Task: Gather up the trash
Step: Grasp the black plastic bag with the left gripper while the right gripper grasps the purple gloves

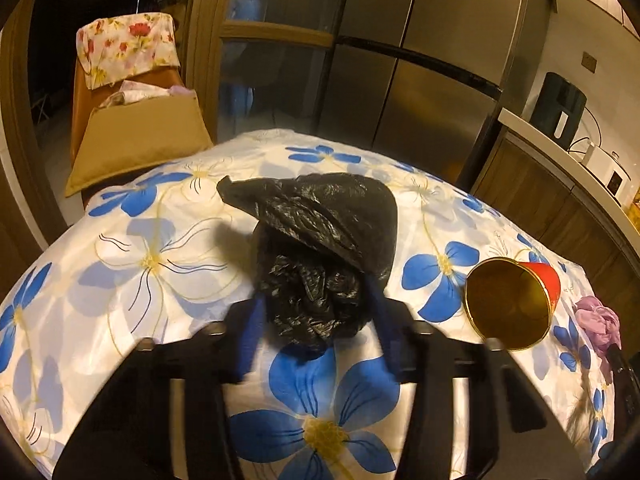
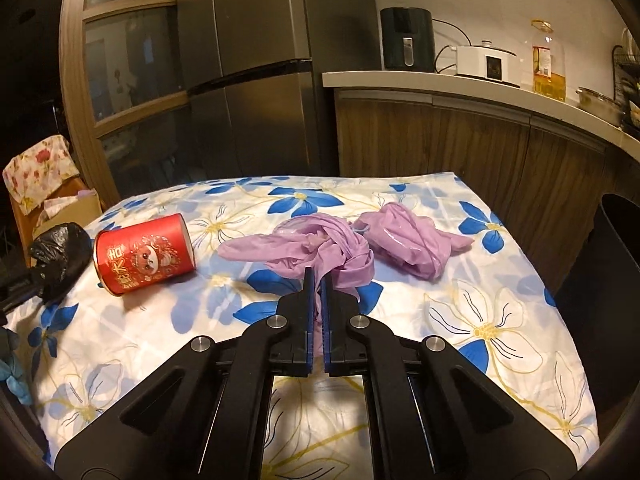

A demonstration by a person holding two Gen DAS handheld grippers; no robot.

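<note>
The right tongs (image 2: 318,280) are clamped on a strand of the nearer crumpled lilac plastic bag (image 2: 316,244), which lies on the flower-printed worktop (image 2: 500,320). A second lilac bag (image 2: 408,236) sits just right of that bag; a red cardboard tube (image 2: 144,254), tipped on its side, lies to its left. The left tongs (image 1: 316,308) straddle a crumpled black plastic bag (image 1: 320,248) left of the tube; their pads flank it, but contact cannot be confirmed. Judgement: the pick-up step is in hand. Next, each bag needs lifting clear and carrying to a bin, possibly the dark container (image 2: 612,280) beyond the worktop's right edge.
</note>
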